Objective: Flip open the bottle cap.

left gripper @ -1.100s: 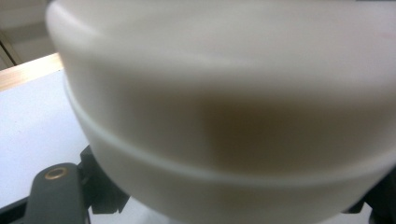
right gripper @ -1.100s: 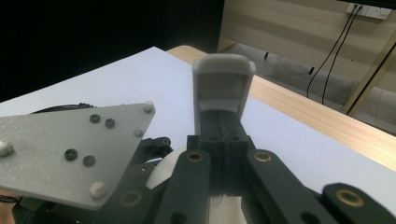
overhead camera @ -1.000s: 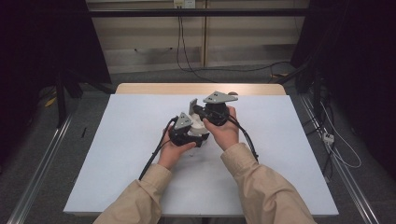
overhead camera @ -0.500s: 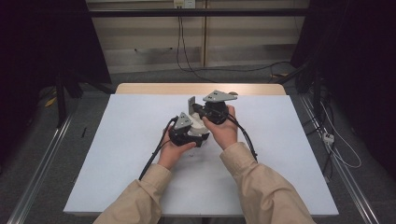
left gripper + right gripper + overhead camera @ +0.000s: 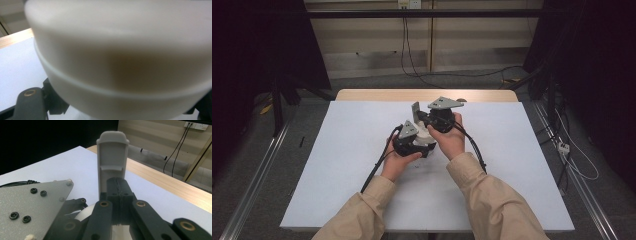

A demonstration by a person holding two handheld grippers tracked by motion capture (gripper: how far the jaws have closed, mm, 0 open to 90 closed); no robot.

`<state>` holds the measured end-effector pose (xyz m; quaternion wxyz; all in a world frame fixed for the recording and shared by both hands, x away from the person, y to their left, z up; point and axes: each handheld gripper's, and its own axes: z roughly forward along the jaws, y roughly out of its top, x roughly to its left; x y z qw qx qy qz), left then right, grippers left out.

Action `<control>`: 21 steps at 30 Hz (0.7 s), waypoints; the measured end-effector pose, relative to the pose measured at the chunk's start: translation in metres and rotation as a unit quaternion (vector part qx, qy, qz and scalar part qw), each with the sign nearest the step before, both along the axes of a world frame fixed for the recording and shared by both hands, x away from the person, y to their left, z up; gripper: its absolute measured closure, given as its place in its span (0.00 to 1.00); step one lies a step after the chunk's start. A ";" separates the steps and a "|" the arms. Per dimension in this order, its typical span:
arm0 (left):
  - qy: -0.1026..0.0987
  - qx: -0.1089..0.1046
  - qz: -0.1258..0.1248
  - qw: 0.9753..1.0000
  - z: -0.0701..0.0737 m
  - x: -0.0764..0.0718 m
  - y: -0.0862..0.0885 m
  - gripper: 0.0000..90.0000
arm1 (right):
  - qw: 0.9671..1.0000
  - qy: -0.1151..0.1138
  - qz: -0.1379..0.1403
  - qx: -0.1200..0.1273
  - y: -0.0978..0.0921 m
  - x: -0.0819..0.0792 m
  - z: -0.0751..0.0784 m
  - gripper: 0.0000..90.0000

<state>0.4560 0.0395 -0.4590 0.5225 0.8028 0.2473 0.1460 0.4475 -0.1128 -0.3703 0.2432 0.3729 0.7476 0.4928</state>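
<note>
Both hands hold the grippers close together over the middle of the white table (image 5: 337,165). My left gripper (image 5: 418,144) is shut on a cream-white round object (image 5: 425,133). Up close that object (image 5: 120,62) has a thin seam around its side, and my left gripper (image 5: 117,108) has its jaws spread wide on either side of it. My right gripper (image 5: 424,118) is shut on a flat grey plastic piece (image 5: 415,109). The piece (image 5: 113,157) stands upright with a rounded top, clamped at its lower end by my right gripper (image 5: 117,188).
The left gripper's grey plate (image 5: 32,202) lies just beside the right gripper's jaws. Black cables (image 5: 374,172) trail back along both forearms. A wooden strip (image 5: 422,95) edges the table's far side, and dark frames and floor cables surround the table.
The grey piece in my right gripper has shifted slightly to the left. The hands and the left gripper stay where they were.
</note>
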 end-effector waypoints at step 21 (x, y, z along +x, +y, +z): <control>0.000 0.000 0.001 1.000 0.000 0.000 0.000 0.21 | 1.000 0.000 -0.002 -0.006 0.004 0.005 -0.001 1.00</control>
